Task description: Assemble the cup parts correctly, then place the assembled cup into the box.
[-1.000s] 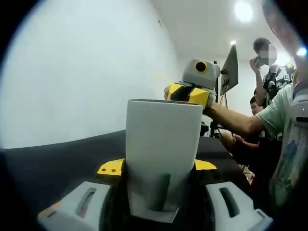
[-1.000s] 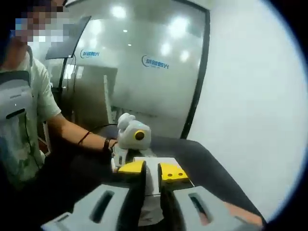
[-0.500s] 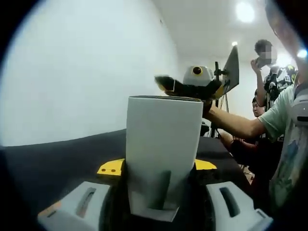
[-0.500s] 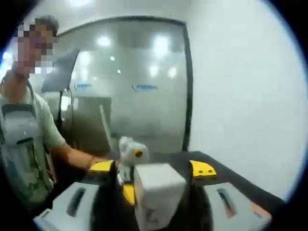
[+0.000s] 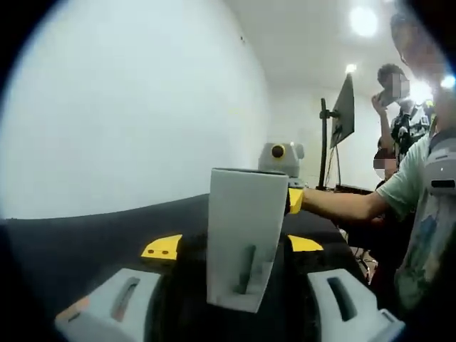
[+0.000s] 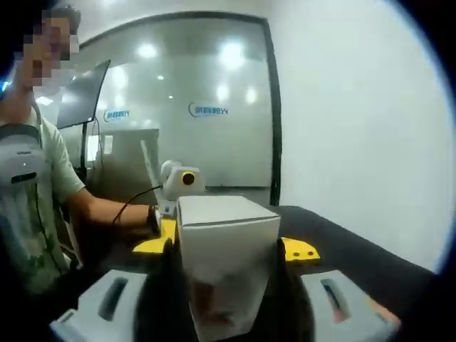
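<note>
We see a black table [image 5: 85,235] running under both views, with a white wall [image 5: 128,107] behind it and a monitor on a stand [image 5: 343,114] further off. The white cup part [image 5: 239,239] stands upright between the jaws of the left gripper [image 5: 231,285], which look closed against its sides. In the right gripper view the same pale piece [image 6: 224,263] sits between the jaws of the right gripper [image 6: 224,285], but we cannot tell whether they press on it or merely flank it (the yellow tips stand fairly wide).

We judge the main risk to be the part twisting or slipping if the two grippers pull or turn against each other. A smaller one is a loose left grip letting it tip. We see neither the mating part nor the box, so misalignment cannot be assessed.
</note>
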Motion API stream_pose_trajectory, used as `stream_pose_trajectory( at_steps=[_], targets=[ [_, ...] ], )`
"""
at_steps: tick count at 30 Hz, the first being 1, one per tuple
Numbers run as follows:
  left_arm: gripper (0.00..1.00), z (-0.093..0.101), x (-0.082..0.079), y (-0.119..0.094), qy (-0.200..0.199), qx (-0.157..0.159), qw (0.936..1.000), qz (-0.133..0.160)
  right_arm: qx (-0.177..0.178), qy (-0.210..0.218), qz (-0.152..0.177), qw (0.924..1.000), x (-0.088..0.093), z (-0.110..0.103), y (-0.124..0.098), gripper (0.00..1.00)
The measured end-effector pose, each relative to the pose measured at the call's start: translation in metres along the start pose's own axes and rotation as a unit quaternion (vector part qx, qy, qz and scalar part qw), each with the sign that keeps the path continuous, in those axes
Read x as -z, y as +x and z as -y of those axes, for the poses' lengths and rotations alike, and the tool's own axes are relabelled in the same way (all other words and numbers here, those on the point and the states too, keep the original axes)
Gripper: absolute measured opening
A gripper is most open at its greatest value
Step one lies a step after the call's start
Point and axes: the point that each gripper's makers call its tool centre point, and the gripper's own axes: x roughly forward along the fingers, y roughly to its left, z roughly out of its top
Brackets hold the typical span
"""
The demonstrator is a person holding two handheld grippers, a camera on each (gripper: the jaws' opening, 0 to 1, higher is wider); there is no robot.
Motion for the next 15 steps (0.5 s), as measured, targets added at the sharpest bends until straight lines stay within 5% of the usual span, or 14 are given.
stream_pose_trajectory(
  at_steps=[7,15],
  targets=[
    [0.5,-0.009,-0.001,-0.028,-0.001,-0.029,0.9996,0.007,-0.001,-0.003,0.01,0.9999,-0.001,-0.002,0.003,0.5],
    [0.49,-0.002,0.011,-0.023,-0.008,-0.027,0.9996,-0.002,0.05,0.009,0.033,0.9981,-0.003,0.008,-0.014,0.48]
  ],
)
